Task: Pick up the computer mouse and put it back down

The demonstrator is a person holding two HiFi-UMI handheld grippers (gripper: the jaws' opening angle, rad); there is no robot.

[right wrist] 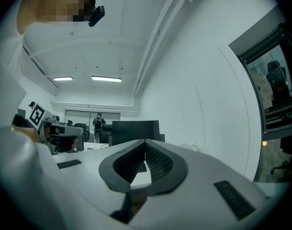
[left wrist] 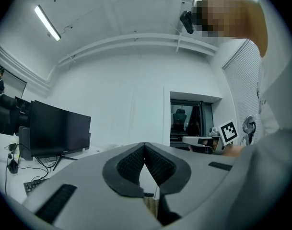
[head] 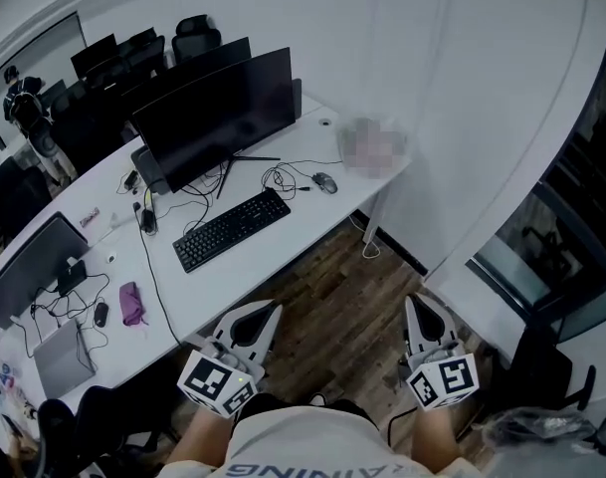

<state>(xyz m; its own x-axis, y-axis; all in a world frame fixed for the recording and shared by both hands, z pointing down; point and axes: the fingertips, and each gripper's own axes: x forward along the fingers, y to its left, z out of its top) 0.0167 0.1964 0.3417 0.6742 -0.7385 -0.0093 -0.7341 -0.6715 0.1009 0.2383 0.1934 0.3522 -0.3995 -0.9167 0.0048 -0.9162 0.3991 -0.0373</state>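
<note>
Now, step in hand: getting to the computer mouse. I think it has not been picked up yet.
How to do it well: I would bring one claw over to the mouse, maybe the right one, since it is on that side. Open it wide before it goes low. Put one jaw on each side of the mouse and squeeze softly. Watch out for the cables so they do not get pulled.
Left claw: closed tight. In the left gripper view the left claw has its jaw tips touching, with nothing between them. It holds nothing.
Right claw: closed tight too. In the right gripper view the right claw has its jaws together and is empty.
Where the claws are: both are over the wood floor, just in front of the person, not at the worktop yet.
Computer mouse: it lies on the white worktop, to the right of the keyboard and next to the loose cables. It is well apart from both claws.
Monitor: it stands behind the keyboard, farther away.
</note>
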